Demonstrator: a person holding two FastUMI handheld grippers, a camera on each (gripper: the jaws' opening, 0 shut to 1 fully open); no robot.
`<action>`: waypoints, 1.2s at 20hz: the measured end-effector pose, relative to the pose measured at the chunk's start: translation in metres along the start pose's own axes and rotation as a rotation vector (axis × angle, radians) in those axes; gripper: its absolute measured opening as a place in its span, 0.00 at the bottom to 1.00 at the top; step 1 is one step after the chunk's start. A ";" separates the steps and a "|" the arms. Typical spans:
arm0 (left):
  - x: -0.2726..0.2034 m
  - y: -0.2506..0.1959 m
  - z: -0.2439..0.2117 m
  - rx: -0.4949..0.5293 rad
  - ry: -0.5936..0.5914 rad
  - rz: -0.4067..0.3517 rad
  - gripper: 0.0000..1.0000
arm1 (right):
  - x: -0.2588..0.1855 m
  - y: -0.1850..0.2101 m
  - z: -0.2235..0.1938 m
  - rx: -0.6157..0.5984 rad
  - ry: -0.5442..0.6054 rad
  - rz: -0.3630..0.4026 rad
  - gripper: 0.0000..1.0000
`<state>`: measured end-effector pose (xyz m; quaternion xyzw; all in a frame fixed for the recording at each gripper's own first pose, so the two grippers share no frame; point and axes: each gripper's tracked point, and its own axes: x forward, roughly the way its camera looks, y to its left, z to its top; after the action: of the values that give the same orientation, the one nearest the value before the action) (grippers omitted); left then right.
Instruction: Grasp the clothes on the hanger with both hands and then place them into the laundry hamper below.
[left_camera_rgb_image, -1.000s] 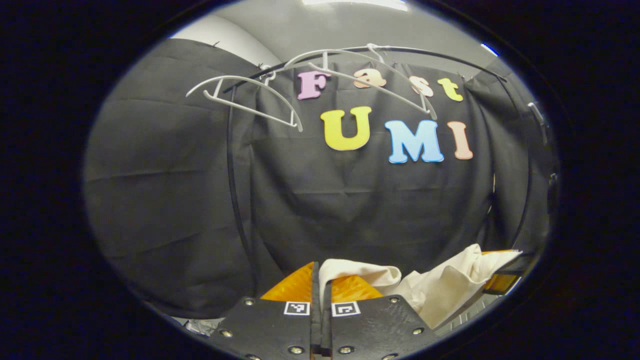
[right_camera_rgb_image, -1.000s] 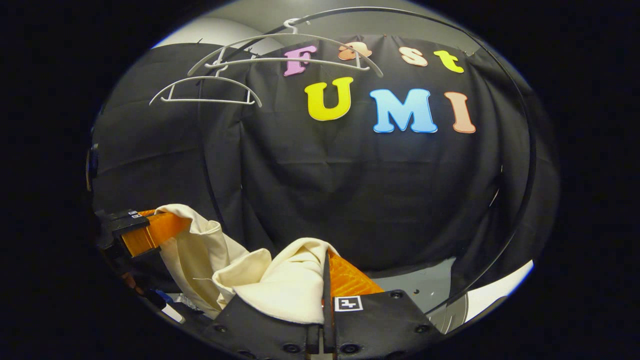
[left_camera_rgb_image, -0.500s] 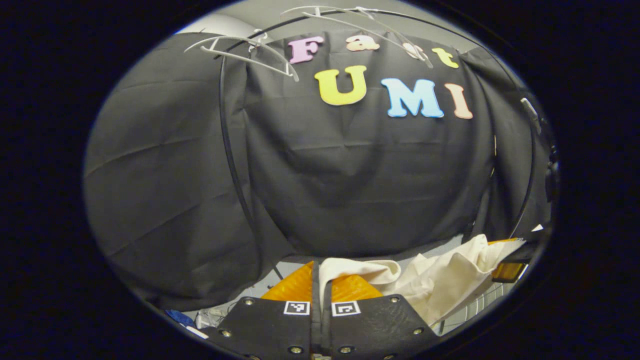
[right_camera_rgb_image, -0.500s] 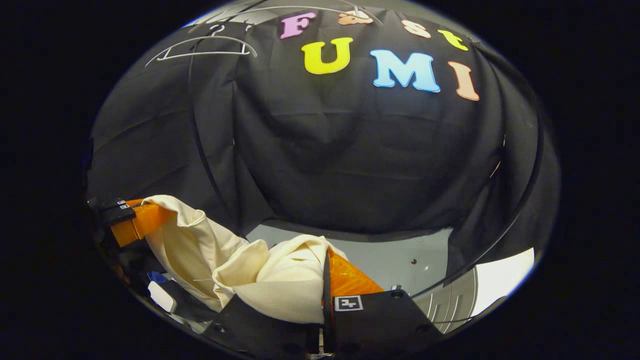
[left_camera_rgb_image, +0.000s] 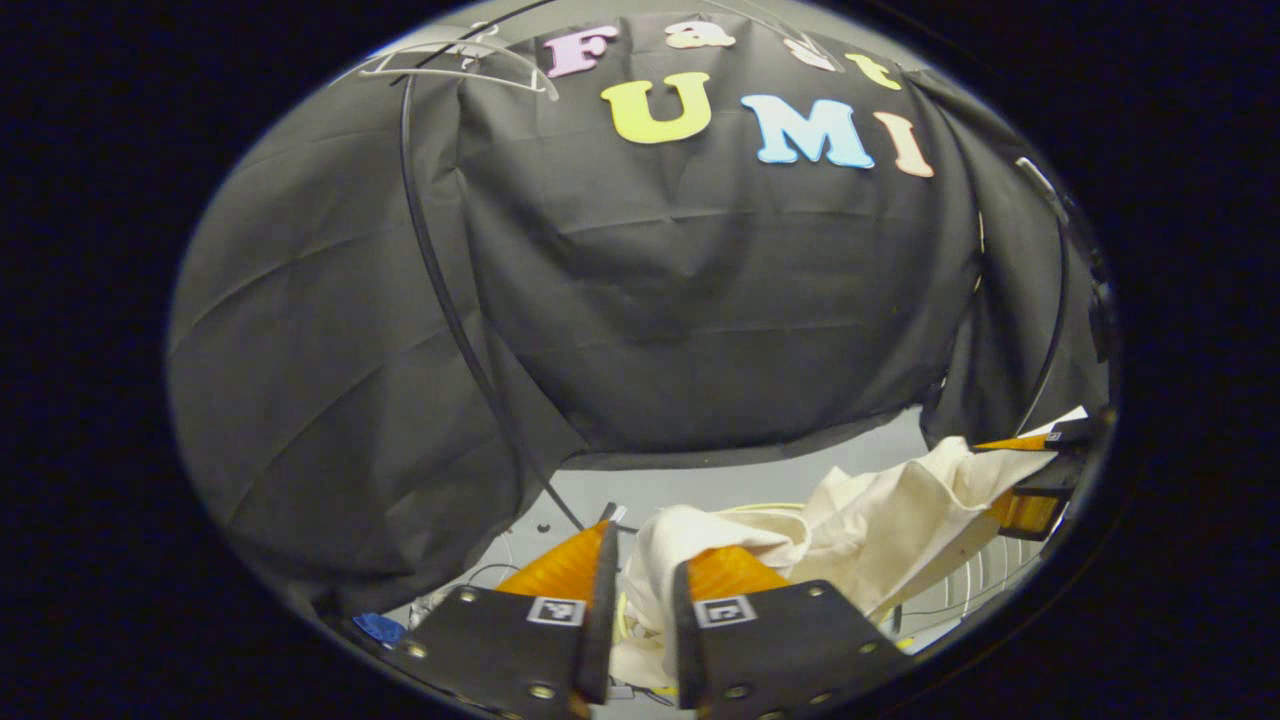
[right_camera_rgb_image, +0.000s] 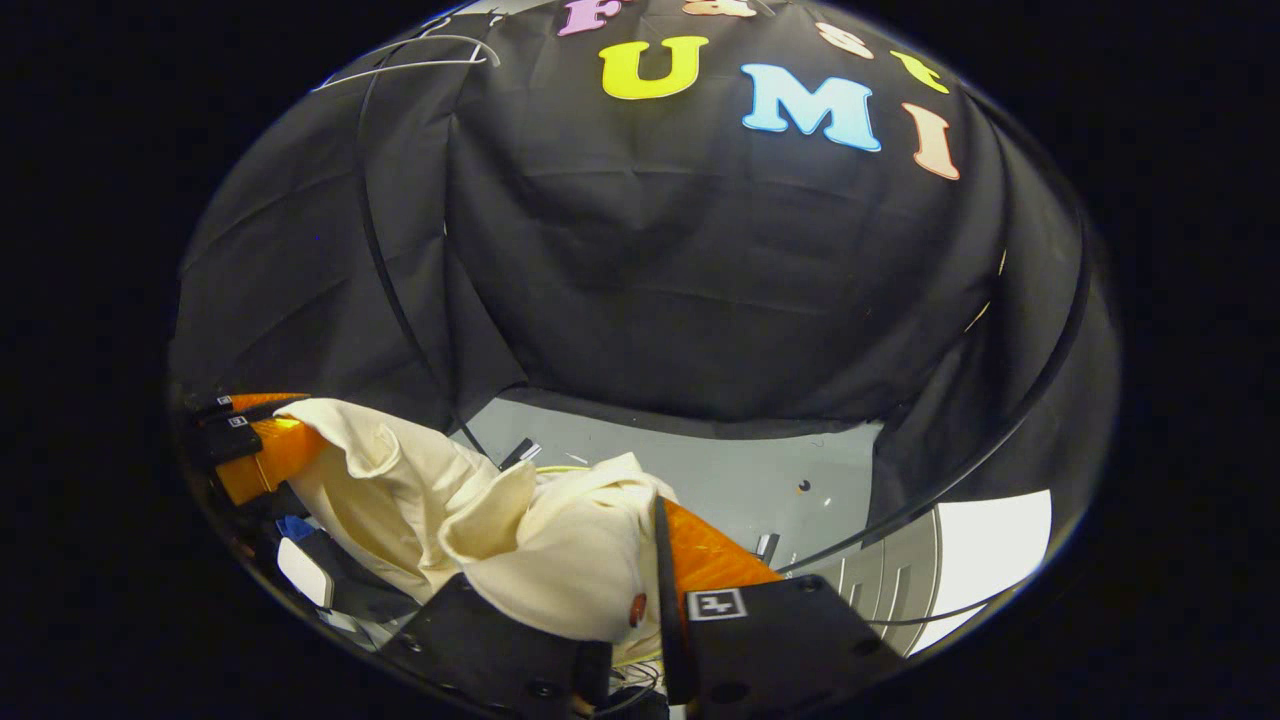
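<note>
Cream garment (left_camera_rgb_image: 880, 520) hangs bunched between both grippers, low under the white hangers (left_camera_rgb_image: 450, 65). Left gripper (left_camera_rgb_image: 640, 590) has its fingers parted, cloth loose in the gap. Right gripper (right_camera_rgb_image: 655, 600) pinches the cloth's other end.

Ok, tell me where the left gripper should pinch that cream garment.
Probably the rounded bunch of the cream garment lying between the fingers of the left gripper, approached straight along them; the span toward the right gripper is flat and slack.
</note>
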<state>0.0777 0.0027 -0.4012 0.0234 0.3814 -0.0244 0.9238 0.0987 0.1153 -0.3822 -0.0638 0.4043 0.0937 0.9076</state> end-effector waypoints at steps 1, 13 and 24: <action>0.002 0.001 -0.003 0.002 0.011 -0.001 0.43 | -0.002 0.001 -0.001 -0.004 0.010 0.004 0.34; -0.030 0.012 0.008 0.036 0.006 0.002 1.00 | -0.028 0.003 0.013 -0.033 -0.067 -0.012 0.98; -0.105 0.026 0.101 0.039 -0.208 -0.026 1.00 | -0.121 -0.011 0.093 0.028 -0.306 -0.072 0.98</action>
<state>0.0759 0.0249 -0.2549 0.0336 0.2833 -0.0460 0.9573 0.0888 0.1085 -0.2298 -0.0507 0.2600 0.0640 0.9622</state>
